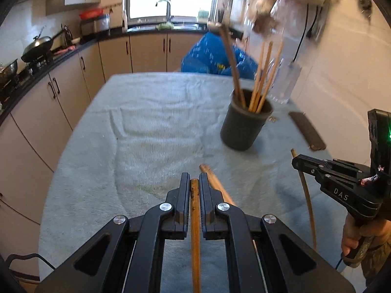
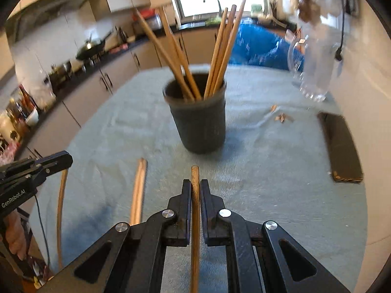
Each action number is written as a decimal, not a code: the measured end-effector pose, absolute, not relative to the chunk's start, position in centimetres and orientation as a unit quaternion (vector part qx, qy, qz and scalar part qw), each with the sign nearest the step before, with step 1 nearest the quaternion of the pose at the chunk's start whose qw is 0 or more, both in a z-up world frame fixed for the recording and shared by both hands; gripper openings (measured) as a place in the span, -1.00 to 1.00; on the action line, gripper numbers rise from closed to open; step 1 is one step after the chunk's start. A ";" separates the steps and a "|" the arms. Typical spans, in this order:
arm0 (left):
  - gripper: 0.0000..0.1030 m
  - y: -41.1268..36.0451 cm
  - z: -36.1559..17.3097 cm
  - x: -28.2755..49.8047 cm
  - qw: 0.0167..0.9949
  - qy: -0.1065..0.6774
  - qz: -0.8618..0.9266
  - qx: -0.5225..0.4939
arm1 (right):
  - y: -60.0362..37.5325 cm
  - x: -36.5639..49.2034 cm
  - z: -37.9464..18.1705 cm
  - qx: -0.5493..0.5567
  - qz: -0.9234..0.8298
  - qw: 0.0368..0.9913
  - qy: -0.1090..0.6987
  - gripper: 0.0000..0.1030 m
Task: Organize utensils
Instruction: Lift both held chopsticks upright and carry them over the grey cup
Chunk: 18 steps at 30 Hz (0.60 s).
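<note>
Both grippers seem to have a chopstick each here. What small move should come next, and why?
Probably carry the right gripper forward and tip its chopstick upright over the dark cup. Both grippers are shut on one chopstick each, the cup already holds several, and it stands straight ahead of the right one.

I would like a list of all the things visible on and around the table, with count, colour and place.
cup: one, dark grey, upright mid-table
chopsticks in cup: several, wooden, leaning out of it
loose chopsticks: a pair, wooden, flat on the cloth
cloth: one, pale grey-green, covering the table
flat box: one, dark brown, right table edge
glass jug: one, clear, far right
wok: one, dark, on the stove at left
left gripper: black, shut on one chopstick
right gripper: black, shut on another chopstick
</note>
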<state>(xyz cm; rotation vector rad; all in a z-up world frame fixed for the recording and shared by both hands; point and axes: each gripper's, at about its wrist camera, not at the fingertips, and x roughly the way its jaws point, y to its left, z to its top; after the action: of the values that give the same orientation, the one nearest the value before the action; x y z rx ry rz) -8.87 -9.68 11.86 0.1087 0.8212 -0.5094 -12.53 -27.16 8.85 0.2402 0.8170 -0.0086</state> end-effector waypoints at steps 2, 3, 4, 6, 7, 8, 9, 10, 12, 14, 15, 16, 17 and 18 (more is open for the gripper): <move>-0.87 -9.5 12.7 -9.9 0.887 0.384 -0.251 0.044 | -27.3 -13.5 9.9 0.120 -0.006 0.918 0.377 -0.87; -0.87 -9.5 13.2 -10.3 0.889 0.381 -0.252 0.041 | -27.2 -14.2 10.5 0.122 -0.006 0.923 0.366 -0.87; -0.87 -9.4 13.6 -10.7 0.889 0.378 -0.254 0.039 | -27.2 -14.5 11.0 0.123 -0.006 0.925 0.359 -0.87; -0.87 -9.1 14.4 -11.6 0.890 0.372 -0.260 0.032 | -27.1 -15.6 12.0 0.130 -0.006 0.931 0.342 -0.87; -0.87 -9.0 14.6 -11.9 0.891 0.369 -0.263 0.030 | -27.0 -16.0 12.4 0.132 -0.005 0.933 0.335 -0.87; -0.87 -8.9 15.0 -12.4 0.892 0.365 -0.266 0.026 | -26.9 -16.5 12.7 0.135 -0.005 0.935 0.328 -0.87; -0.87 -8.8 15.2 -12.8 0.892 0.362 -0.268 0.024 | -26.8 -17.0 13.0 0.138 -0.004 0.937 0.321 -0.87; -0.87 -8.6 15.7 -13.4 0.894 0.357 -0.270 0.020 | -26.9 -17.5 13.3 0.142 -0.003 0.938 0.315 -0.87; -0.87 -8.2 16.5 -14.3 0.898 0.344 -0.275 0.015 | -26.9 -18.2 13.8 0.148 -0.002 0.941 0.303 -0.87; -0.87 -7.9 17.4 -15.3 0.904 0.327 -0.275 0.013 | -26.9 -18.9 14.3 0.154 -0.002 0.944 0.292 -0.87; -0.87 -7.6 18.1 -15.9 0.908 0.317 -0.276 0.010 | -26.9 -19.4 14.6 0.156 -0.002 0.945 0.287 -0.87; -0.87 -7.5 18.4 -16.3 0.909 0.311 -0.277 0.007 | -26.9 -19.8 14.9 0.158 -0.002 0.947 0.281 -0.87; -0.87 -7.3 18.9 -16.7 0.910 0.305 -0.279 0.004 | -26.9 -20.1 15.1 0.159 -0.002 0.948 0.276 -0.87; -0.87 -7.0 19.4 -17.1 0.912 0.297 -0.283 -0.003 | -26.8 -20.4 15.5 0.160 -0.003 0.949 0.270 -0.87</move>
<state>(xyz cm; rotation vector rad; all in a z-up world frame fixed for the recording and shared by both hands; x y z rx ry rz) -17.11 -7.02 19.44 -0.0065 0.6128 -0.5840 -20.42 -26.83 15.48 0.3248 0.5501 -0.0055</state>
